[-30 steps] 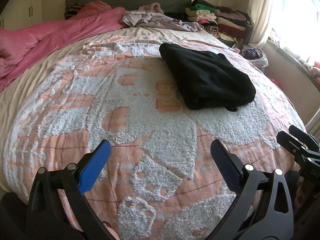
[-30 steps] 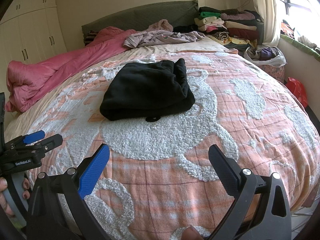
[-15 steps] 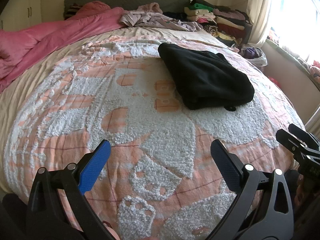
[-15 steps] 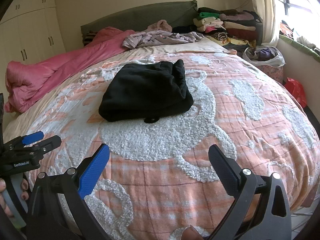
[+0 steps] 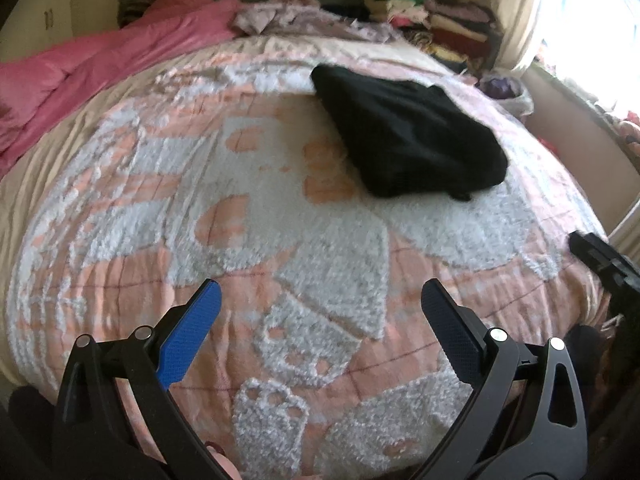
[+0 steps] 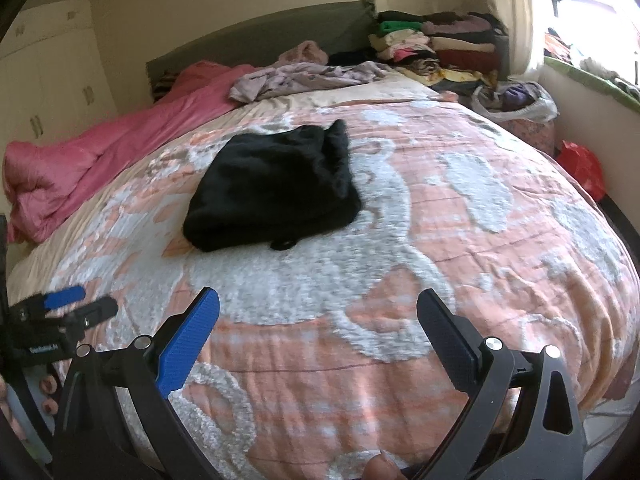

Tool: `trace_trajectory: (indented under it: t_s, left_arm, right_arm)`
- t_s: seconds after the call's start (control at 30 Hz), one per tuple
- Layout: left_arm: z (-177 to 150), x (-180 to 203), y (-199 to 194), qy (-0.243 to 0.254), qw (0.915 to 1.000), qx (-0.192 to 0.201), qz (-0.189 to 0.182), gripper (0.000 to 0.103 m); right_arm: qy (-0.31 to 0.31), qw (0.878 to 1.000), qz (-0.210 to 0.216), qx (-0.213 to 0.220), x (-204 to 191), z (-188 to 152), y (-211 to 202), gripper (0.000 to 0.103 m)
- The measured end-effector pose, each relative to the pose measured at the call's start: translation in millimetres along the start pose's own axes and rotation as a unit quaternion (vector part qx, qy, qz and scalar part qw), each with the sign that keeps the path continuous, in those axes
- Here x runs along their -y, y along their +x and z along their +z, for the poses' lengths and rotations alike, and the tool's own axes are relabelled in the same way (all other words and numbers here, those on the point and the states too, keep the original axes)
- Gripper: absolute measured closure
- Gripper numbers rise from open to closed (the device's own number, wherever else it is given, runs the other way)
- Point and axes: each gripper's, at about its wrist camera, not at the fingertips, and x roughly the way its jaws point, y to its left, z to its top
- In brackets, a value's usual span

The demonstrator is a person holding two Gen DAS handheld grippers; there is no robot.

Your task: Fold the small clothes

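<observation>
A black garment [image 5: 404, 136] lies folded in a thick bundle on the orange and white bedspread [image 5: 248, 208]; it also shows in the right wrist view [image 6: 276, 188]. My left gripper [image 5: 320, 296] is open and empty, hovering over the near part of the bed, well short of the garment. My right gripper [image 6: 318, 300] is open and empty too, over the bed's near edge. Each gripper shows at the side of the other's view: the right one [image 5: 600, 256] and the left one [image 6: 76, 304].
A pink duvet [image 6: 100, 168] lies along the bed's left side. Loose lilac clothes [image 6: 304, 78] lie near the headboard. A stack of folded clothes [image 6: 440, 46] stands at the back right. A bag of clothes [image 6: 516, 98] and a red bag [image 6: 580, 166] sit beside the bed.
Both grippers have drawn back and tilted slightly, so the bed looks a little farther away. The black garment has not moved. Both grippers stay open.
</observation>
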Motion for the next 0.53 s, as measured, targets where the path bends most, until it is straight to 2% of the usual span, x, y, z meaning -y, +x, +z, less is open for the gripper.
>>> trace_trajectory:
  t_s: [0.17,0.27,0.33,0.37,0.4,0.43,0.47,0.5,0.53]
  left_arm:
    - [2,-23,1,-0.025,0.9996,-0.004,0.015,0.009]
    - [16,-63,-3,-0.061,0.9976,0.014,0.03,0.009]
    - [30,-105,-4,-0.097,0.9929,0.026,0.063,0.009]
    - [36,-129,-3,-0.112,0.9899,0.028,0.082,0.009]
    - [44,-165,-2,-0.139,0.983,0.026,0.117,0.009]
    - [50,-202,-3,-0.163,0.975,0.029,0.148,0.009]
    - [52,-223,-3,-0.176,0.9702,0.029,0.164,0.009]
    - [55,-264,-2,-0.2,0.959,0.026,0.199,0.009]
    - [56,-294,-2,-0.217,0.9511,0.021,0.219,0.009]
  right_arm:
    - [0.059,0.997,-0.045,0.037,50,9,-26,0.004]
    - [0.115,0.986,-0.096,0.071,108,13,-57,0.004]
    - [0.161,0.97,-0.155,0.097,162,8,-87,0.004]
    - [0.182,0.96,-0.184,0.106,187,3,-101,0.004]
    - [0.214,0.939,-0.239,0.122,227,-7,-124,0.004]
    - [0.232,0.925,-0.273,0.127,250,-15,-137,0.004]
    - [0.256,0.905,-0.315,0.129,278,-27,-152,0.004]
    - [0.286,0.878,-0.361,0.128,314,-44,-171,0.004]
    - [0.316,0.854,-0.396,0.121,344,-61,-185,0.004]
